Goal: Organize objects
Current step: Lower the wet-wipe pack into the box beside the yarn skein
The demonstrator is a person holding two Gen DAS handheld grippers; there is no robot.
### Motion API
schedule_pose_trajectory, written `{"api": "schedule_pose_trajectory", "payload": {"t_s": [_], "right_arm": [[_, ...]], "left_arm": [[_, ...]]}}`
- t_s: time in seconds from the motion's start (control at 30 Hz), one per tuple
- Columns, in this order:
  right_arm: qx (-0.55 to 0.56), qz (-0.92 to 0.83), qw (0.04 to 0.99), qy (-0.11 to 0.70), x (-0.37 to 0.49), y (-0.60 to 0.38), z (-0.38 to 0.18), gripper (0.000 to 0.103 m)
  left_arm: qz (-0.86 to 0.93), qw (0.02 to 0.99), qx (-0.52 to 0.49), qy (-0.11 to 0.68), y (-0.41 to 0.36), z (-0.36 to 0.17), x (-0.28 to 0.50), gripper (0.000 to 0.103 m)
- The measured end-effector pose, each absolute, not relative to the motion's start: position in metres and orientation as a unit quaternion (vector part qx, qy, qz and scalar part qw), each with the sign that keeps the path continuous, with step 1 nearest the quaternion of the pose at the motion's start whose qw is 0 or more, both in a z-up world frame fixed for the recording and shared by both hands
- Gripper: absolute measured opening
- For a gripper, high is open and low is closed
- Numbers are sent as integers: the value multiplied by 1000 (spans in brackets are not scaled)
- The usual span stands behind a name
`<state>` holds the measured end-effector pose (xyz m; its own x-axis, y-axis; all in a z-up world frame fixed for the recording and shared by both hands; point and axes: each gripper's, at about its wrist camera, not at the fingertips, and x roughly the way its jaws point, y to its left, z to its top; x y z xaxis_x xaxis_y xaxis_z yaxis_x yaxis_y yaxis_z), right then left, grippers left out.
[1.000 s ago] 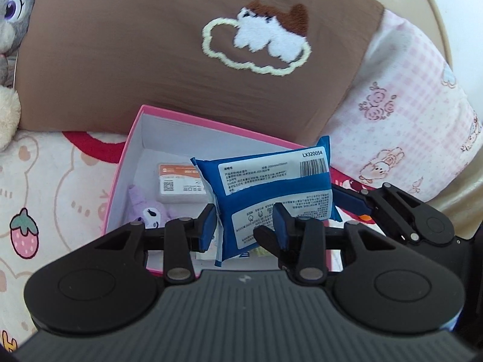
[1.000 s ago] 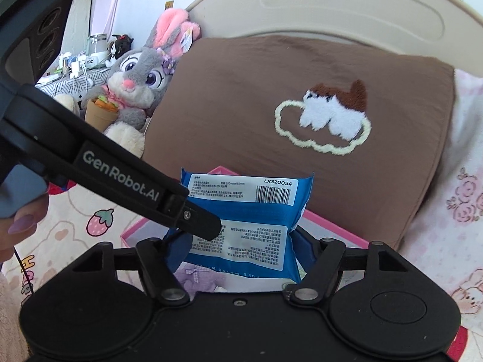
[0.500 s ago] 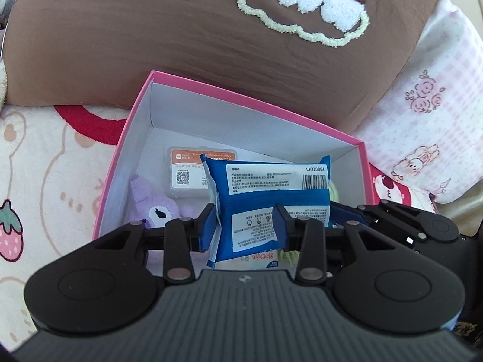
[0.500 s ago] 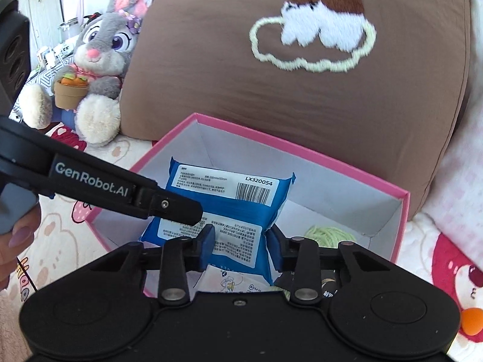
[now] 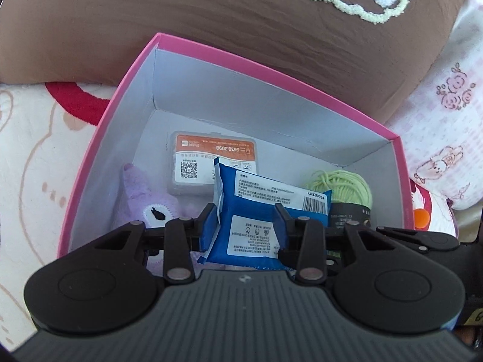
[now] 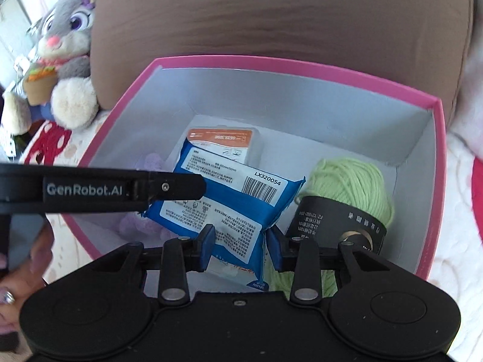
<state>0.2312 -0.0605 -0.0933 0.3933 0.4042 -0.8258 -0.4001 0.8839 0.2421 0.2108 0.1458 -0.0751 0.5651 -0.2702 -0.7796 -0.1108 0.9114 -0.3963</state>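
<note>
A blue wipes packet (image 5: 259, 208) with white labels hangs low inside the pink box (image 5: 271, 69), over the things lying in it. My left gripper (image 5: 246, 226) is shut on the packet's near end, its blue pads pressing both sides. My right gripper (image 6: 241, 241) is shut on the same packet (image 6: 229, 193) from the other side. One of the left gripper's fingers (image 6: 169, 185) crosses the right wrist view and hides the packet's left corner.
In the box lie an orange-labelled plastic case (image 5: 211, 163), a purple plush (image 5: 148, 208) and a green yarn ball (image 6: 350, 181) with a black band. A brown pillow (image 6: 271, 15) stands behind the box, a grey bunny plush (image 6: 66, 45) at its left. A hand (image 6: 18, 286) holds the left gripper.
Both grippers have come down with the blue packet, from above the box rim to inside the box. The right gripper's jaws have closed from wide to tight on the packet.
</note>
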Motion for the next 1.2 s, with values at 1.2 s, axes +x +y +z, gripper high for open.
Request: {"api": "schedule_pose_trajectory", "payload": {"t_s": [1.2], "right_arm": [[-117,200,886,402,210,-55,-73,48]], "left_arm": [[-66,859,-196,469,136,-96,226,42]]}}
